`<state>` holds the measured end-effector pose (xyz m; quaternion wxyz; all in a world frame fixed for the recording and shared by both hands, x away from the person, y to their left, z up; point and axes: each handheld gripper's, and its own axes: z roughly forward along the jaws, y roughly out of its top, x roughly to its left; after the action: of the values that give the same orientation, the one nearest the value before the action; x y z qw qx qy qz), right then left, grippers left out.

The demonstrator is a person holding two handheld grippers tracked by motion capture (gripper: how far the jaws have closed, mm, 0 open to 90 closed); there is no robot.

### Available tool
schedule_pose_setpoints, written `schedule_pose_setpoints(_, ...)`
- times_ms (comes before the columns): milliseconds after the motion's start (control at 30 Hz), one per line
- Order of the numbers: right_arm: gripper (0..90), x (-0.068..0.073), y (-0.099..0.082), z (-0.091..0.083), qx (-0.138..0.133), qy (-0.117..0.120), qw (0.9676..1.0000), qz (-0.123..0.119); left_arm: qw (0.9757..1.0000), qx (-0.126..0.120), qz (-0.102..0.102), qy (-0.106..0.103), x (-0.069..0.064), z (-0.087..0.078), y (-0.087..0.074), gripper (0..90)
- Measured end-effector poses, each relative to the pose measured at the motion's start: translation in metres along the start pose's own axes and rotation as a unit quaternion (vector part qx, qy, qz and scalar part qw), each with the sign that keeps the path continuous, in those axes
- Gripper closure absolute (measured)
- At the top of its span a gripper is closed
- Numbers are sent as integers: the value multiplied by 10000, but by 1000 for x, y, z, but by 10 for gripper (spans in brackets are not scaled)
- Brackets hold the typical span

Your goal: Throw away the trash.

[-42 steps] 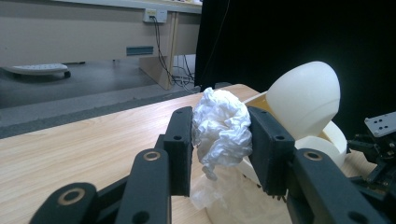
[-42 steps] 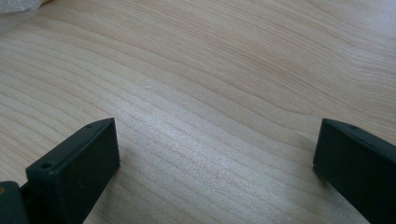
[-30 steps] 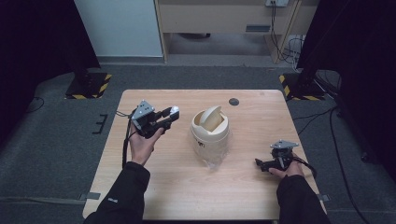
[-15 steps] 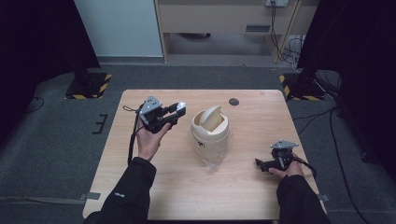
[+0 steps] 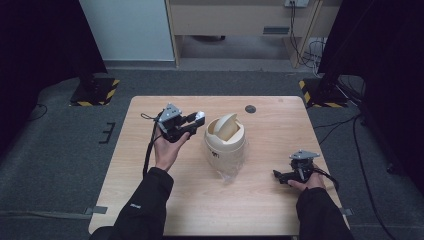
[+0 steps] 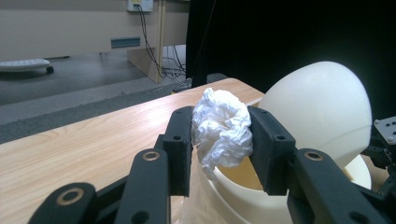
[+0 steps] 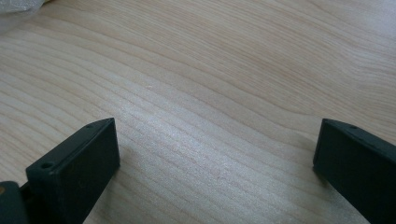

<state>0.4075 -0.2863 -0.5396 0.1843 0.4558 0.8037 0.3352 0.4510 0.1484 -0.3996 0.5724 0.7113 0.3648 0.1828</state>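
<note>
while clamping crumpled tissue (image 6: 221, 127), left claw (image 6: 221, 140), beside bin (image 5: 225, 138)

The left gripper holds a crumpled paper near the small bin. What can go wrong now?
1. The left gripper pinches the crumpled paper beside the swing lid; released early, it may fall on the table.
2. The jaws might bump the bin, which no hand steadies; the right gripper rests open, apart.

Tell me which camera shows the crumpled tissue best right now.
The left gripper view: the crumpled tissue sits large and sharp, clamped between the left tool jaws, just before the cream bin. The high view shows it as a small white spot at that tool's tip. The right gripper view looks at bare table.
</note>
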Motion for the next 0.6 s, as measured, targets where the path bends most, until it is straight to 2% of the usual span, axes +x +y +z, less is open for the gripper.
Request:
schedule_pose_setpoints(200,6,0,0,0,0,3,10000,-4,9999,64,-20,-117,-3,10,-5,614)
schedule_pose_setpoints(600,6,0,0,0,1,7,10000,-14,9996,189,-55,-221,-5,23,-12,614)
